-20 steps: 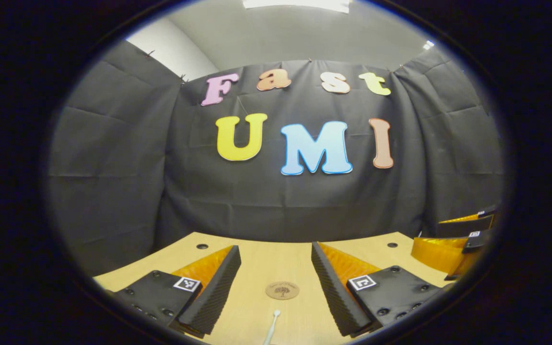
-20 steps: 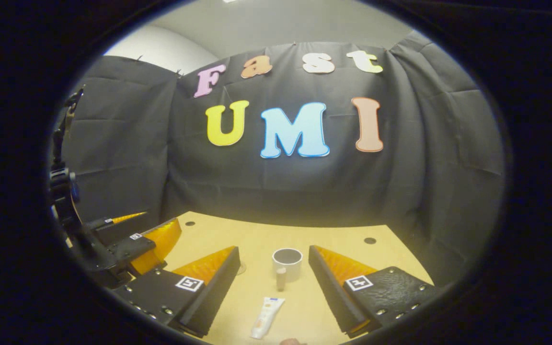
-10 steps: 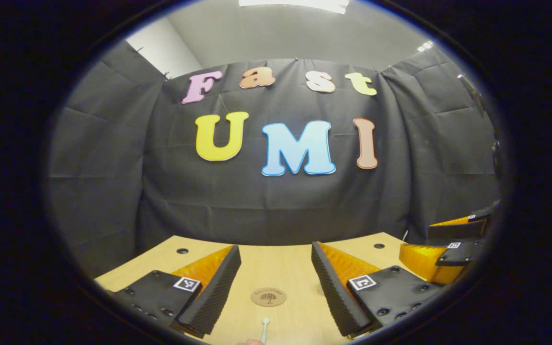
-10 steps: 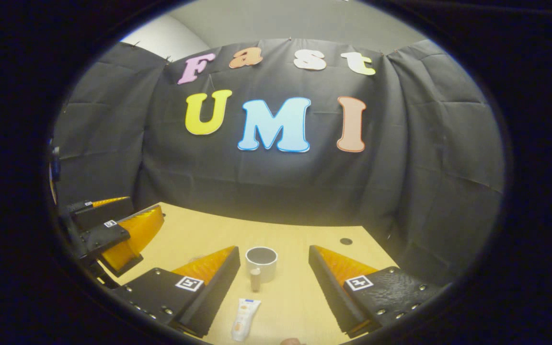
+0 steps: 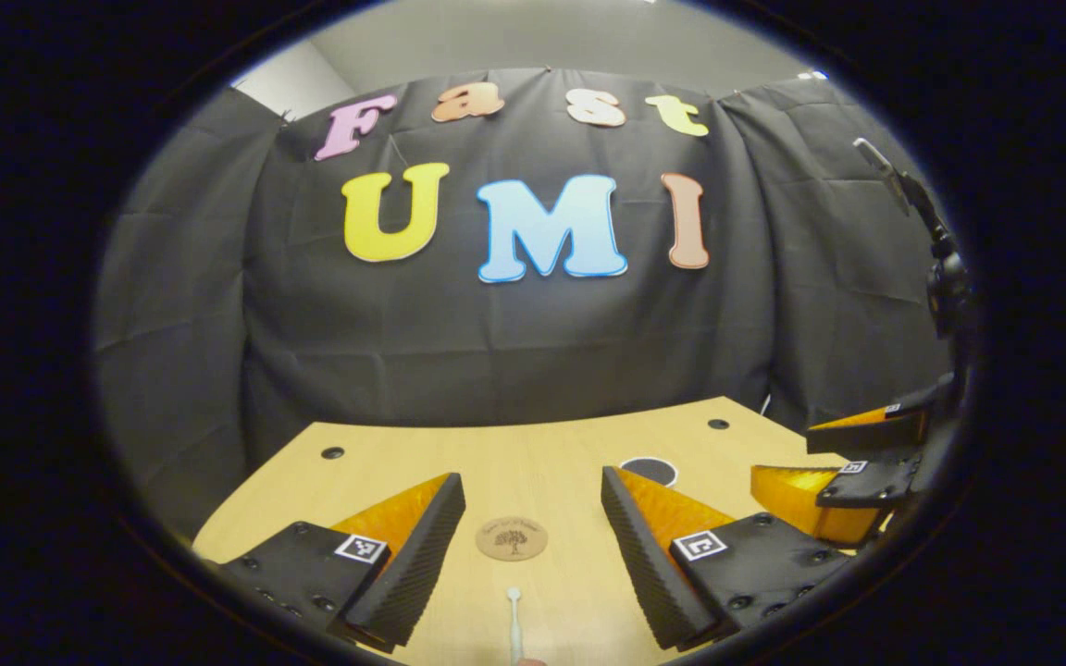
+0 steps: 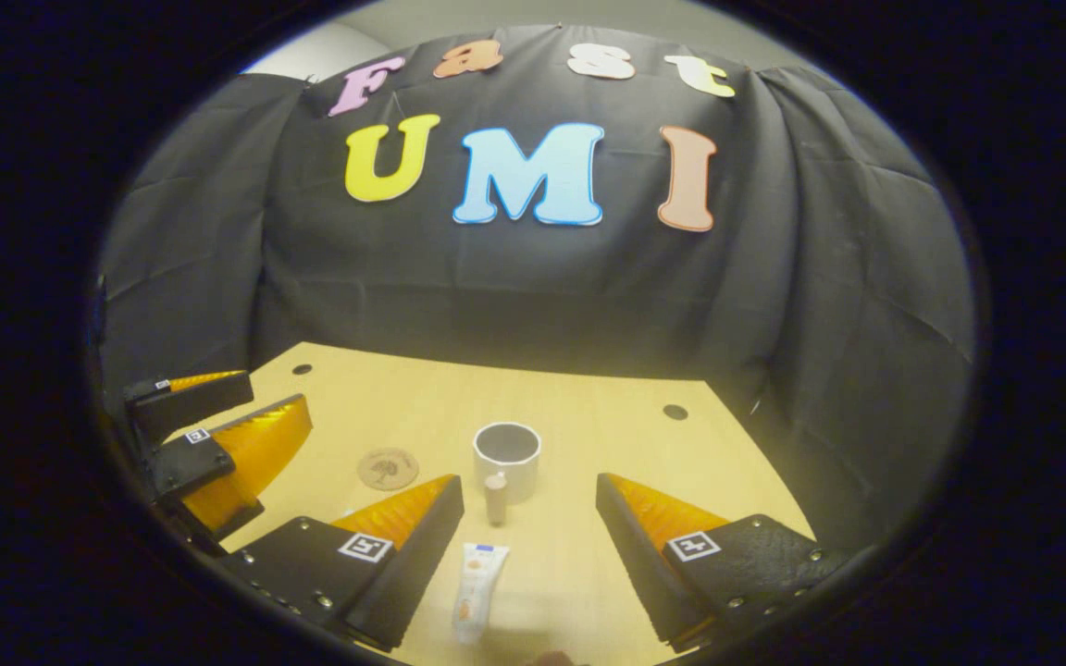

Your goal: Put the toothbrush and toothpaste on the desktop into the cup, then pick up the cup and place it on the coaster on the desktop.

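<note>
While both grippers hovered over the desktop with fingers spread wide and holding nothing, the toothbrush lay between the left gripper's fingers, just short of the coaster. The toothpaste lay between the right gripper's fingers, the upright cup beyond it.

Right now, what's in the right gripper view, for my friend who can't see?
Open tongs hover over a wooden desk, a toothpaste tube lying between them. Beyond it stands a white cup, with a round coaster to its left.
</note>
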Demonstrator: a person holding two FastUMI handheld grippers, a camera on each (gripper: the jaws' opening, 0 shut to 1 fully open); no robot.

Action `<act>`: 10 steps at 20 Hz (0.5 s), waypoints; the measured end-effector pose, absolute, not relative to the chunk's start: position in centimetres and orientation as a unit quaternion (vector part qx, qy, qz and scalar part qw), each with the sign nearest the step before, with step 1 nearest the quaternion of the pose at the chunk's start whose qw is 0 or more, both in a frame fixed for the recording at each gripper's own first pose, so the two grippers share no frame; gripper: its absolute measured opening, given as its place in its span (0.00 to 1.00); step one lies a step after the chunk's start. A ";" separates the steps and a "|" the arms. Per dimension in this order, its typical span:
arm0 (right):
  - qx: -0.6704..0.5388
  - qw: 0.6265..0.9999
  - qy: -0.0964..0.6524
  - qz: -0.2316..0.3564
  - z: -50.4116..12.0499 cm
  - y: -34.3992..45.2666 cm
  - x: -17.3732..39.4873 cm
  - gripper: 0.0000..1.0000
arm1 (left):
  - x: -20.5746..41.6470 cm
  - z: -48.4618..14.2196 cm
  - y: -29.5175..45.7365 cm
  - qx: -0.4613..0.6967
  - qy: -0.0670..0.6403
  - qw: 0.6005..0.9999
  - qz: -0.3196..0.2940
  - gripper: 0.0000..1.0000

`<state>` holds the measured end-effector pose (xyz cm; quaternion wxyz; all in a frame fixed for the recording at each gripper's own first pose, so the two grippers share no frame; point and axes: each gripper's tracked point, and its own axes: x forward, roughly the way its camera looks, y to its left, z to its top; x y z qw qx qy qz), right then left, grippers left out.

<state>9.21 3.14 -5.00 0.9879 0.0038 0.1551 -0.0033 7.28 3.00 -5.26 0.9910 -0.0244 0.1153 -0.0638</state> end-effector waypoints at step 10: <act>-0.008 0.946 0.321 0.048 -13.3 6.0 10.5 0.93 | 7.4 -17.1 2.2 -0.064 0.332 0.939 -0.067 0.96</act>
